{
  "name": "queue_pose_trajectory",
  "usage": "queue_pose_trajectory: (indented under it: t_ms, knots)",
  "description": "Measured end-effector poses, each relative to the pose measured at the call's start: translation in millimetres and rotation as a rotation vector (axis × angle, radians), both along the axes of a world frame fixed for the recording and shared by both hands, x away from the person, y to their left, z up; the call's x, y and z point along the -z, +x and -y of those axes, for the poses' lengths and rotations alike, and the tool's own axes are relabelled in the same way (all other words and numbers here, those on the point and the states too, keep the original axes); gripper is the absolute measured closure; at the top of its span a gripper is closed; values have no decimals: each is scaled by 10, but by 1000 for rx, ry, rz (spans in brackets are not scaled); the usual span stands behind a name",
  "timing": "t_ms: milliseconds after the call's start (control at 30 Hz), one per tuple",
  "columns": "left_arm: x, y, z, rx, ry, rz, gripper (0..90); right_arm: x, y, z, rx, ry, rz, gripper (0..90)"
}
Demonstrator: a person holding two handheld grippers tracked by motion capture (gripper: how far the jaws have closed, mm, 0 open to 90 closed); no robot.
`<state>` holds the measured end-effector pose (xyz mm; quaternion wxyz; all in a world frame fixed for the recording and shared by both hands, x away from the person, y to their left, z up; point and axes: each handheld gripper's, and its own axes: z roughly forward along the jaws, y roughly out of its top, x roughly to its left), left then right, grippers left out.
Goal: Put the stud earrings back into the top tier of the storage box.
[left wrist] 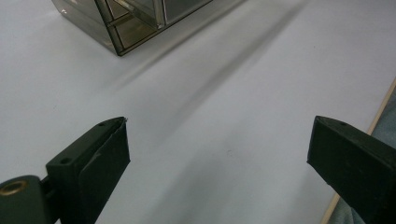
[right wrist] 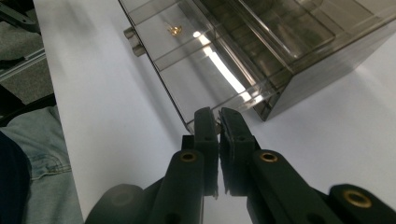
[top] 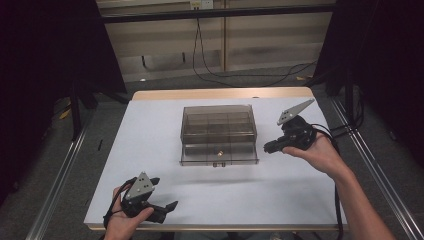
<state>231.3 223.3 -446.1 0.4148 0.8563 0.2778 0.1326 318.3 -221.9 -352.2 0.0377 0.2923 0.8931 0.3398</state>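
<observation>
So the smoky see-through plastic drawer box (top: 218,131) sits around the middle of the white worktop (top: 150,150), and its bottom drawer (top: 219,154) is pulled out toward the person with a tiny brass-looking bit (top: 218,151) lying in it. The right gripper (top: 270,147) hovers just off the drawer's 3 o'clock corner with its fingers (right wrist: 205,135) pressed together on nothing, tips nearly touching the drawer's edge in the right gripper view. The left gripper (top: 165,192) rests down at 7 o'clock on the worktop, well apart from the box, fingers (left wrist: 100,154) spread wide and empty. What I'd worry about: the box is light, thin, hard plastic with smooth glossy walls on a smooth matte top, so a sideways nudge from those closed tips probably slides or twists the whole box instead of moving the drawer, especially with nothing bracing it. A poke at the corner rather than the front knob (right wrist: 132,39) could also cock the drawer in its rails and jam it. A sharp bump might send that little metal piece skittering around inside. The fingers are blocky black pads, not great for fine stuff.
</observation>
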Motion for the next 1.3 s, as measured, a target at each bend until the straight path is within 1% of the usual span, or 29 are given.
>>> queue_pose_trajectory:
  t_ms: [200, 267, 433, 467, 500, 533, 900, 1067, 1100, 1233, 1300]
  knots:
    - [2, 11, -1, -3, 16, -6, 55, -50, 30, -97, -37, 20, 16, 865]
    - [9, 15, 0, -3, 7, -7, 55, -60, 53, -135, -44, 21, 21, 865]
    - [9, 16, -7, -4, 7, -4, 55, -92, 89, -222, -61, 30, 32, 865]
    - [8, 16, -6, -4, 7, -4, 55, -102, 89, -242, -61, 26, 27, 865]
    - [8, 15, -5, -2, 6, -3, 55, -104, 103, -260, -76, 29, 35, 865]
    - [1, 12, -7, -5, 16, -3, 55, -112, 105, -281, -75, 27, 30, 866]
    - [6, 24, -15, -7, 13, -2, 55, -147, 201, -486, -105, 26, 38, 865]
    - [7, 34, -22, -12, 14, -3, 55, -127, 241, -559, -116, 8, 35, 866]
    - [9, 36, -22, -10, 10, -3, 55, -123, 248, -575, -112, 1, 30, 865]
    - [8, 40, -19, -15, 5, -9, 55, -115, 282, -649, -122, -22, 33, 866]
    - [8, 46, -19, -13, 8, -6, 55, -113, 291, -679, -128, -23, 33, 865]
